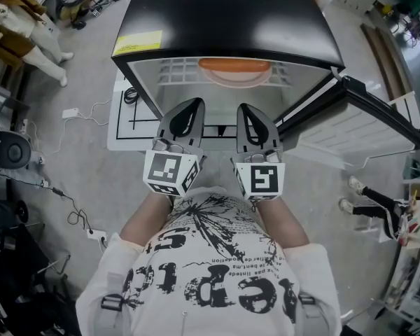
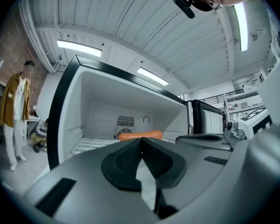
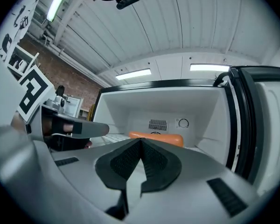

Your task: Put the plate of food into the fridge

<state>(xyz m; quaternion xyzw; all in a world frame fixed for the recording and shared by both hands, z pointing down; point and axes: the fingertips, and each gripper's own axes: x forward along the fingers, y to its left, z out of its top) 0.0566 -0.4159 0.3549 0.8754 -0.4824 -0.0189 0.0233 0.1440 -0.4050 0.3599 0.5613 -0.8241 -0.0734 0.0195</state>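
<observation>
An orange plate (image 1: 234, 72) rests on the white wire shelf inside the small black fridge (image 1: 224, 12), whose door (image 1: 360, 121) hangs open to the right. The plate (image 2: 140, 135) shows as an orange strip at the back of the fridge in the left gripper view and likewise the plate (image 3: 156, 138) in the right gripper view. My left gripper (image 1: 185, 112) and right gripper (image 1: 255, 120) hover side by side just in front of the fridge opening, both shut and empty, apart from the plate. Any food on the plate is hidden.
The fridge stands on a white mat (image 1: 126, 121) on a grey floor. Cables and a power strip (image 1: 70, 112) lie to the left. A mannequin (image 1: 28, 30) stands at the far left, and another person's legs (image 1: 367, 201) show at the right.
</observation>
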